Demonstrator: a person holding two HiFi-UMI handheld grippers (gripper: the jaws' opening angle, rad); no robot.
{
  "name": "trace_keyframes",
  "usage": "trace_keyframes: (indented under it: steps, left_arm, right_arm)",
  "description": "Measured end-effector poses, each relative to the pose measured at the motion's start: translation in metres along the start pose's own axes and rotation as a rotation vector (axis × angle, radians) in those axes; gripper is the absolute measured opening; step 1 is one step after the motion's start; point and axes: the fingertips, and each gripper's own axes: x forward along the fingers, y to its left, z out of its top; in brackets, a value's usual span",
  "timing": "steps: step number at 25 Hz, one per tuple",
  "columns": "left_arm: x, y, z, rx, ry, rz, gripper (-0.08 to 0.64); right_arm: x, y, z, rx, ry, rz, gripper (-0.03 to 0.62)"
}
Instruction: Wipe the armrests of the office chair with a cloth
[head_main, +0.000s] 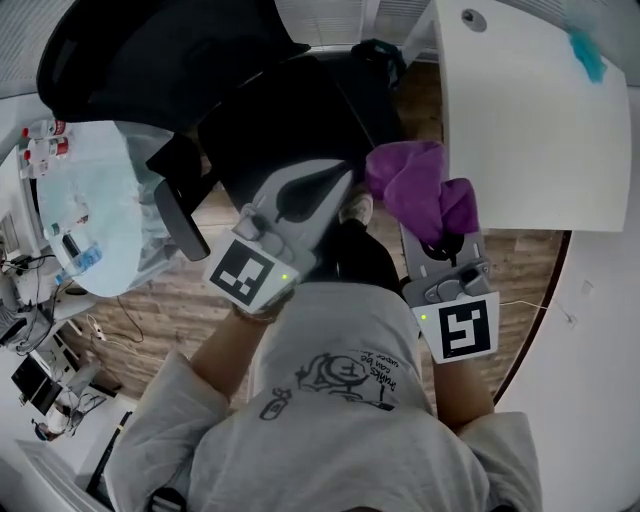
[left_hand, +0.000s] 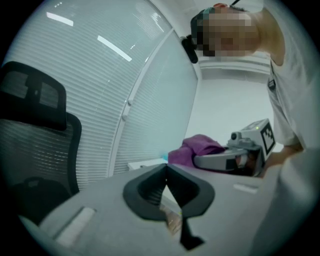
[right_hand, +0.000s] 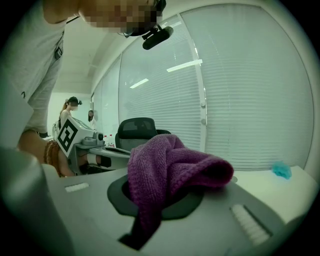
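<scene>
A black office chair (head_main: 262, 108) stands in front of me, its left armrest (head_main: 180, 222) a grey-black pad low on the left. My right gripper (head_main: 441, 243) is shut on a bunched purple cloth (head_main: 415, 185), held to the right of the chair's seat. In the right gripper view the cloth (right_hand: 170, 160) hangs over the jaws and hides their tips. My left gripper (head_main: 338, 178) hovers over the seat's front, shut with nothing in it; its fingertips (left_hand: 172, 172) meet. The left gripper view shows the chair's mesh back (left_hand: 35, 145) at the left.
A white table (head_main: 530, 120) fills the upper right, with a small teal thing (head_main: 588, 55) near its far edge. A cluttered round table (head_main: 90, 210) stands at the left. Window blinds (right_hand: 240, 90) run behind. The floor is wood.
</scene>
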Motion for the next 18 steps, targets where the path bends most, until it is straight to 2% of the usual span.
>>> trace_keyframes:
  steps: [10,18]
  left_arm:
    - [0.030,0.029,-0.050,0.010,0.025,-0.023,0.000]
    - [0.049,0.050,-0.101,0.013,0.052,-0.046,0.000]
  right_arm:
    - [0.036,-0.030,-0.057,-0.009,0.058,-0.021,0.034]
    - [0.062,-0.045,-0.121,-0.013,0.115,-0.028,0.034]
